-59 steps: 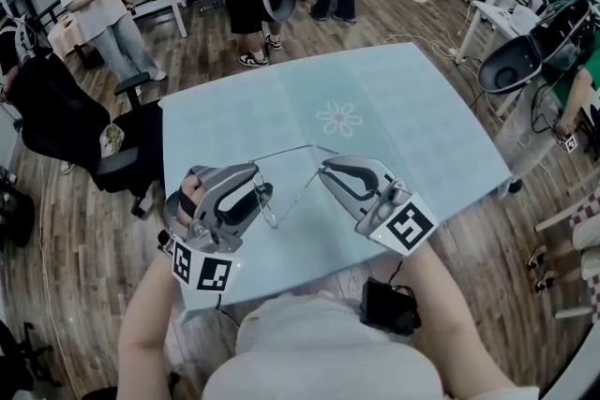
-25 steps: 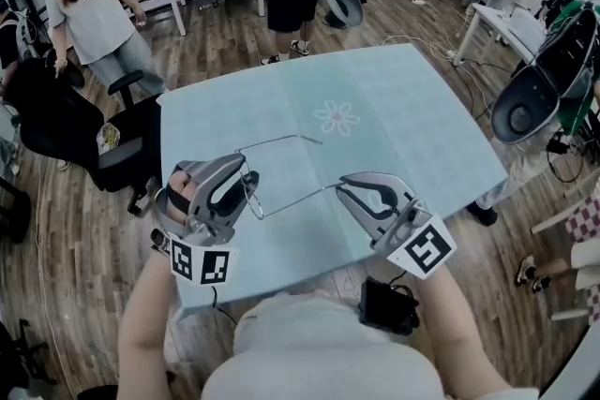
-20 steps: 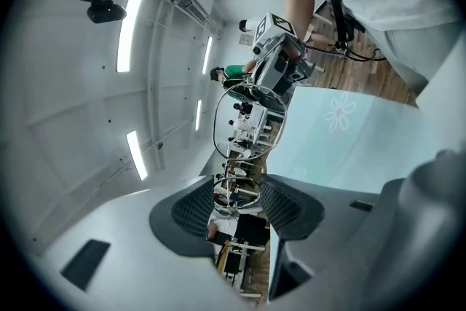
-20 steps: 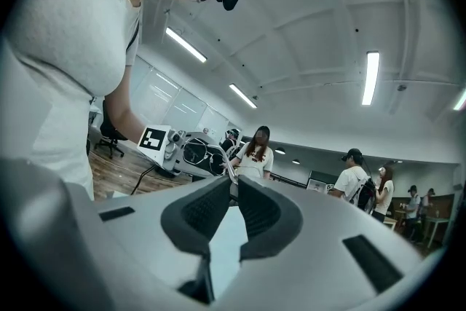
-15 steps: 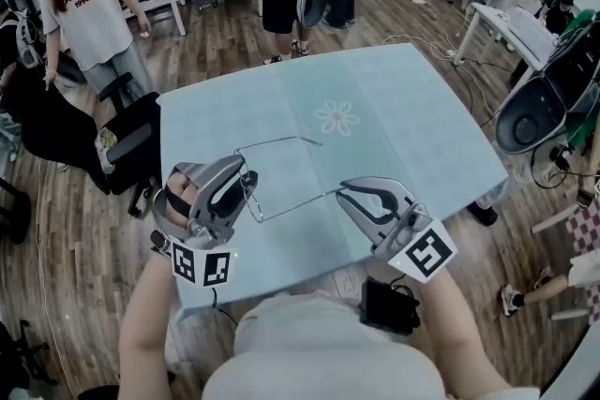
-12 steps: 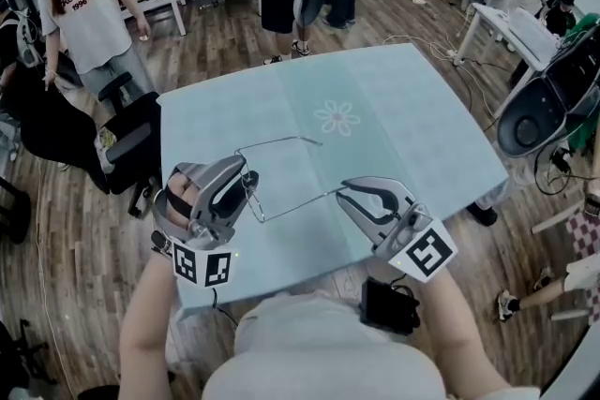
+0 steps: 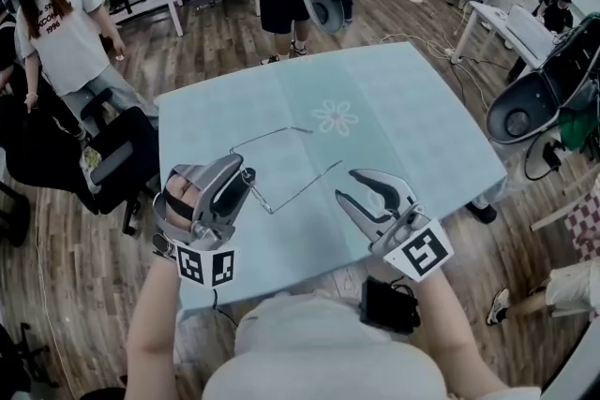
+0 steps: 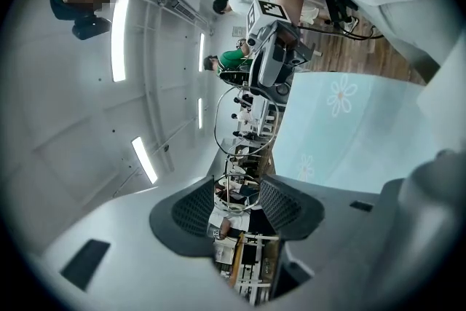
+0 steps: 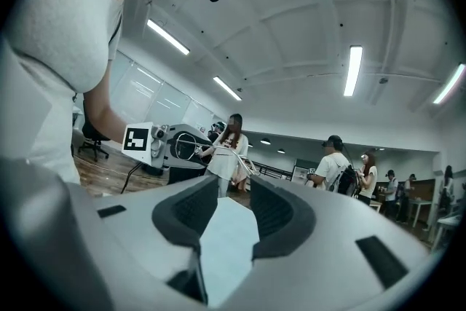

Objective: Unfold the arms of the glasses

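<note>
Both arms of the glasses appear unfolded. Left tongs grip the frame; right tongs, just opened wide, hold nothing. Task looks nearly complete.

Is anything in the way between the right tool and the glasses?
Nothing visible does. The right tool, jaws just opened and empty, faces the tip of the glasses' near arm over the tablecloth; the left tool grips their frame.
</note>
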Demonstrator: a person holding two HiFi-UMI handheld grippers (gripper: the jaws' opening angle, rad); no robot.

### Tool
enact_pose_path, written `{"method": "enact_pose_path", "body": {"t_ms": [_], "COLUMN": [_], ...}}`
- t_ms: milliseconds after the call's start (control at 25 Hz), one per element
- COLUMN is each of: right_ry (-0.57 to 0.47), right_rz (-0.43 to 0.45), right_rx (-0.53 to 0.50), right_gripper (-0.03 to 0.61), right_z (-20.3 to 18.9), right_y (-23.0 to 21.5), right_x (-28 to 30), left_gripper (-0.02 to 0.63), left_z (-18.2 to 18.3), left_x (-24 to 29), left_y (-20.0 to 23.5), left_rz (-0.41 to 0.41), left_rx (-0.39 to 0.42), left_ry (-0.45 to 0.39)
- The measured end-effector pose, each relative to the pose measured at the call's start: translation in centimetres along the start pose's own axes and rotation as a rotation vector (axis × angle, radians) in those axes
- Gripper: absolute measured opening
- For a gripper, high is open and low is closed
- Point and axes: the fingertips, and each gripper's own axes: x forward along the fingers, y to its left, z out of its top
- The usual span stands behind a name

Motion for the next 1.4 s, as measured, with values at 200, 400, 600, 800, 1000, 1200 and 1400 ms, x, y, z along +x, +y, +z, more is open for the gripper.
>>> {"method": "enact_pose_path", "body": {"t_ms": [200, 400, 600, 800, 1000, 1200, 1400], "right_ry": [0.023, 0.040, 0.089, 0.144, 0.155, 0.140, 0.151], "right_rz": [-0.047, -0.085, -0.158, -0.255, -0.344, -0.339, -0.353], "right_rx": [-0.001, 0.021, 0.033, 0.016, 0.061, 0.085, 0.122], "right_gripper": [0.134, 0.133, 0.080, 0.018, 0.009, 0.008, 0.008], "right_z": [-0.1, -0.3, -1.0, -1.7, -1.7, -1.0, -1.6], "right_y": [0.1, 0.6, 0.3, -1.0, -1.6, -1.0, -1.1], "right_x": [0.2, 0.1, 0.5, 1.3, 2.4, 2.9, 2.6], "left_gripper": [0.201, 0.201, 0.201, 0.201, 0.201, 0.201, 0.201], "left_z": [-0.4, -0.3, -0.9, -1.6, -1.8, -0.8, -0.6], "left_x": [-0.1, -0.1, 0.0, 0.7, 1.0, 0.9, 0.9], "left_y": [-0.4, -1.0, -1.0, -1.2, -1.0, -0.5, -0.6], "left_rz": [0.004, 0.022, 0.065, 0.086, 0.099, 0.103, 0.105], "left_rx": [0.063, 0.102, 0.091, 0.075, 0.033, 0.011, 0.027], "left_ry": [0.049, 0.108, 0.187, 0.254, 0.291, 0.251, 0.239]}}
